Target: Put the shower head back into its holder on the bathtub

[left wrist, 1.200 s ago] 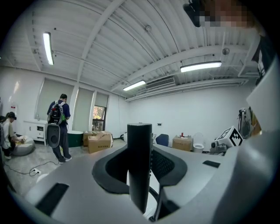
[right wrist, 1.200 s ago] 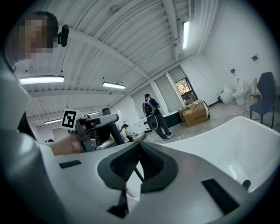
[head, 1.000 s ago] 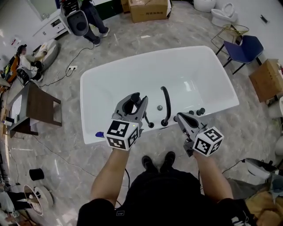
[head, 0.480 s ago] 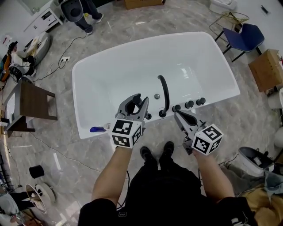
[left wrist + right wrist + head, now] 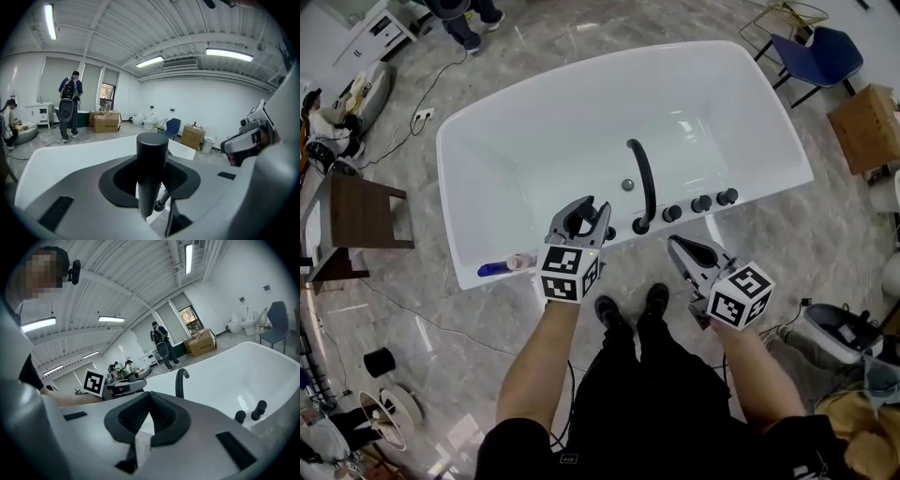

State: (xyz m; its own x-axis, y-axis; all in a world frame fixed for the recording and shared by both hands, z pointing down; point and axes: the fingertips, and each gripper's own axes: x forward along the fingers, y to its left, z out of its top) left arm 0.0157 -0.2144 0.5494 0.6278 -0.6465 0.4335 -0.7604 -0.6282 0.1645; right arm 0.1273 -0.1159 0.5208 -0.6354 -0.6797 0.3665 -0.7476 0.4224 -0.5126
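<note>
The white bathtub [image 5: 534, 122] fills the top of the head view, with a black arched spout [image 5: 643, 183] and three black knobs [image 5: 701, 203] on its near rim. My left gripper [image 5: 584, 212] hangs over that rim, left of the spout, shut on the black shower head handle [image 5: 580, 223]. In the left gripper view the handle [image 5: 152, 159] stands upright between the jaws. A small black fitting [image 5: 609, 232] sits on the rim just right of the left gripper. My right gripper [image 5: 681, 246] is shut and holds nothing, just outside the rim below the knobs. It [image 5: 149, 401] faces the spout [image 5: 180, 380].
A blue bottle [image 5: 495, 269] lies on the tub's near left rim. A dark wooden table [image 5: 361, 211] stands at the left. A blue chair [image 5: 820, 52] and a wooden box [image 5: 867, 127] stand at the right. The person's black shoes [image 5: 628, 307] stand close to the tub.
Both grippers have come down toward the tub's near rim, the left one further. The shower head handle stays in the left jaws. The right jaws stay shut.
</note>
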